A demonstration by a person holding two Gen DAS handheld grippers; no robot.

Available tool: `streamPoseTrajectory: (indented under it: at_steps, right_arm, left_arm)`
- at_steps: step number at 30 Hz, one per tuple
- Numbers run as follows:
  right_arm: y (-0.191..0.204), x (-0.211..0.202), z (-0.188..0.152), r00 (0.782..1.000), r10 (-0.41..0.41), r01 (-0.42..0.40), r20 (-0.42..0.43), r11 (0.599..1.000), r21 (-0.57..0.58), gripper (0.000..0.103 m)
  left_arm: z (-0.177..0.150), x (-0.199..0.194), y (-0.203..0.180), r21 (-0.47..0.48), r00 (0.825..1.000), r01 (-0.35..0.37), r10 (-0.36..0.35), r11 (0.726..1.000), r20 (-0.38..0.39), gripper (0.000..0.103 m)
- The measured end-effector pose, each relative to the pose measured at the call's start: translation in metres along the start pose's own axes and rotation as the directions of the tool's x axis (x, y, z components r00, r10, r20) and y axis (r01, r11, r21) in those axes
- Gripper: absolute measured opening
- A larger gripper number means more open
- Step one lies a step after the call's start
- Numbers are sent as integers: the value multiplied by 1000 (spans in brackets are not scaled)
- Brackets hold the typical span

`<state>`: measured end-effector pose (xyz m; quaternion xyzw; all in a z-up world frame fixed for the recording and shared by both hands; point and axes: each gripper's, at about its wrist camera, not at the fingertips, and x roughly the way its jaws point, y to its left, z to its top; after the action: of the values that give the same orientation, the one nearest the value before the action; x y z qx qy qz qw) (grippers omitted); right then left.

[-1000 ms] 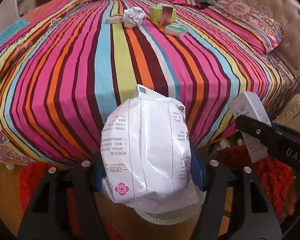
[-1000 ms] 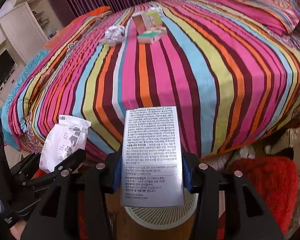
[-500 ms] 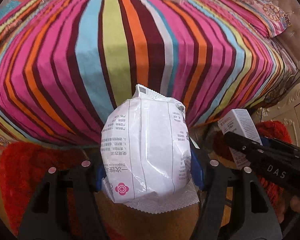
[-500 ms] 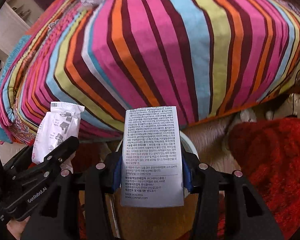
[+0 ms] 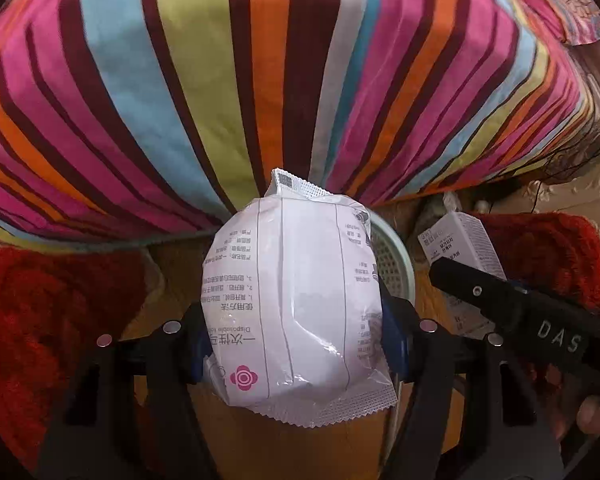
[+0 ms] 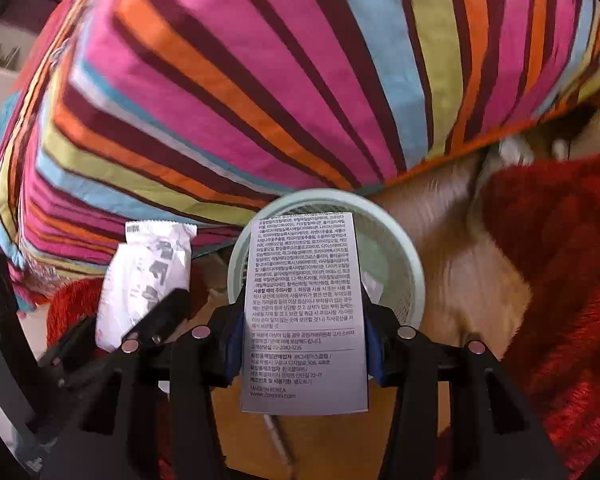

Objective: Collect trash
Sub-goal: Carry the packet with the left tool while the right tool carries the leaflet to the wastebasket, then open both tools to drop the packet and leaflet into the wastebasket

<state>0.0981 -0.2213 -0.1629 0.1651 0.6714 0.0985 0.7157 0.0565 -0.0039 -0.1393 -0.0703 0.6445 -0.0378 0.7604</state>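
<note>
White plastic wrapper (image 5: 296, 300) in one claw, printed paper box (image 6: 305, 312) in the other, so both pieces of trash are picked up but nothing has been dropped yet, going by what's shown. The pale green mesh bin (image 6: 400, 256) sits on the floor right at the foot of the striped bed cover (image 6: 260, 80), with a red fuzzy rug (image 6: 560, 280) beside it. No trash can be made out inside the bin, though most of it is hidden behind the box.

Left gripper (image 5: 296, 344): jaws held fairly wide because the wrapper is puffy, blue pads (image 5: 394, 344) pressed against its two sides, crimped seams sticking out top and bottom. It's clamped, not just resting there.

Right gripper (image 6: 304, 344): pinched down narrow on the box, pads on its two long edges, the box held upright with the text panel facing the camera. In the right wrist view the box is lined up over the bin opening, whereas the wrapper looks to be off to the side of the rim.

What's left, as a guess: both items need to be let go into the bin, the box probably first. Whether more trash is waiting on the bed can't be told from here, since only the cover's hanging edge is in frame.
</note>
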Motion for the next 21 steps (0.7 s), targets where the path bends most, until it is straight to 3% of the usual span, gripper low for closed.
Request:
streamPoseTrajectory:
  at_steps: [7,21]
  right_arm:
    - [-8,30,4,996,-15,21,-84,998,61,45]
    - [-24,80,7,976,-56,82,-209,990,115,45]
  left_arm:
    - [4,34,-5,1,995,-23,23,1000,-97,64]
    - [1,86,-2,-12,965,-27,23,1000,-261,64]
